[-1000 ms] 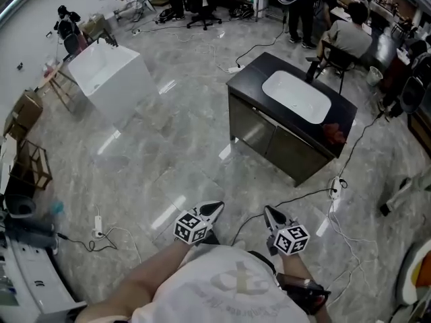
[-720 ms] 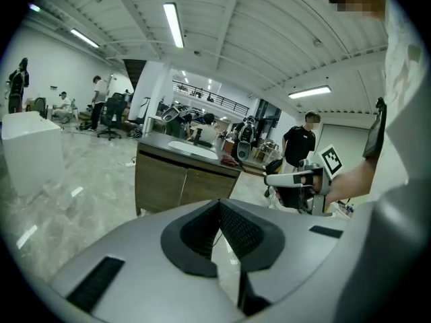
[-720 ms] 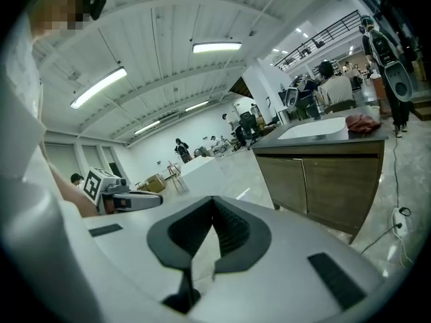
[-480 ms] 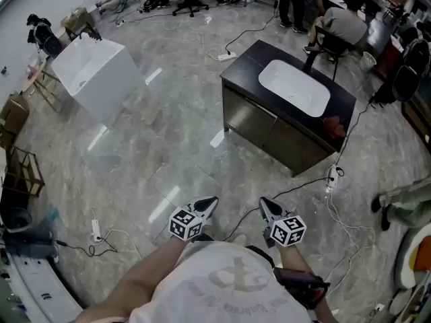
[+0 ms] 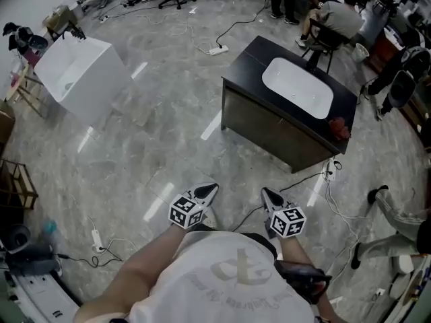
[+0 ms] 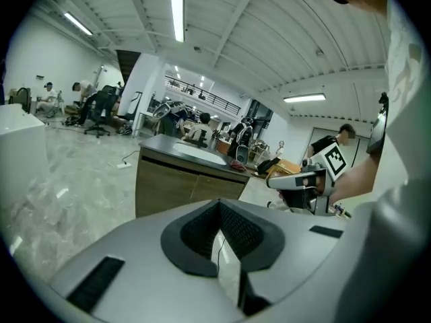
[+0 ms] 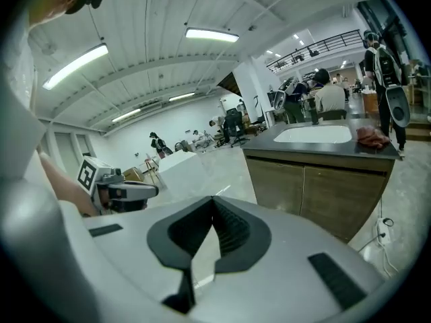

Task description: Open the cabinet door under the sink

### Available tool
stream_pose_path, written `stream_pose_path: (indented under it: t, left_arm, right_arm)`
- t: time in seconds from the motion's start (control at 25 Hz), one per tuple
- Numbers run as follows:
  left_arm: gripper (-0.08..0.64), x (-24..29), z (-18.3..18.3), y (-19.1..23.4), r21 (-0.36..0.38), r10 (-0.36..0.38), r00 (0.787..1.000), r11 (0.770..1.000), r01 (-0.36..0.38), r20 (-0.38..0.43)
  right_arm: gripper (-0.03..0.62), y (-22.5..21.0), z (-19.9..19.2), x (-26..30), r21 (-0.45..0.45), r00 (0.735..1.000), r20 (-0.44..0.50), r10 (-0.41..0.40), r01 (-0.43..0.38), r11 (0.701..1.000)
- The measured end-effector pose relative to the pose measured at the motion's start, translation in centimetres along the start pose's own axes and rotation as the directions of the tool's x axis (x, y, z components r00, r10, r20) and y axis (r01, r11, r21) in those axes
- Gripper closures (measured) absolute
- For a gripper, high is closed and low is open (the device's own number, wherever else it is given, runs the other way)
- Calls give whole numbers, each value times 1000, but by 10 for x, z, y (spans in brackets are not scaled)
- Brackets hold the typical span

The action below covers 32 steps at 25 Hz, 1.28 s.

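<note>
Since the earlier frame, the left hand-held gripper (image 5: 211, 190) and right hand-held gripper (image 5: 265, 194) have advanced over the glossy grey marble floor (image 5: 155, 147) towards the cabinet (image 5: 269, 130), from which both stand well apart. Each has its ribbed black pads pressed together on nothing. The 2 flat brown cabinet doors (image 7: 337, 197) are shut; their handles cannot be made out. Above, a black desk (image 5: 249, 56) bears a white rounded-rectangular sink (image 5: 297, 87) and a crumpled red item (image 5: 337, 128), possibly cloth.
</note>
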<state>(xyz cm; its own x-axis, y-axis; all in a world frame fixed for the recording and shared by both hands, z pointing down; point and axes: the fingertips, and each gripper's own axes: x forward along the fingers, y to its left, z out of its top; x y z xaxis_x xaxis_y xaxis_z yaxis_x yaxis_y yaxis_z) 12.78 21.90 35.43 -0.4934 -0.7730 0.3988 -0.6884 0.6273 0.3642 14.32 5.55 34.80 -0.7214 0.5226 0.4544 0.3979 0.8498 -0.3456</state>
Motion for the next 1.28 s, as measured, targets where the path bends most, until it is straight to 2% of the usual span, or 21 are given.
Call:
stream_pose_path:
  t: [0.16, 0.44, 0.72, 0.96, 1.28]
  left_arm:
    - [550, -2, 17, 32, 13, -17, 1000, 1000, 17, 6]
    - [550, -12, 27, 80, -10, 5, 1000, 1000, -5, 21]
    - [550, -5, 38, 107, -31, 29, 999, 999, -28, 35]
    - [551, 6, 51, 130, -32, 55, 998, 998, -55, 6]
    - [550, 54, 77, 164, -29, 77, 996, 996, -79, -38]
  right_arm:
    - [578, 3, 16, 23, -8, 999, 8, -43, 43, 999]
    - [578, 8, 32, 55, -22, 996, 2, -91, 91, 996]
    - [578, 0, 46, 88, -50, 996, -31, -85, 83, 995]
    - [578, -16, 62, 127, -50, 997, -48, -58, 56, 997]
    - [578, -65, 86, 179, -27, 998, -67, -20, 18, 999]
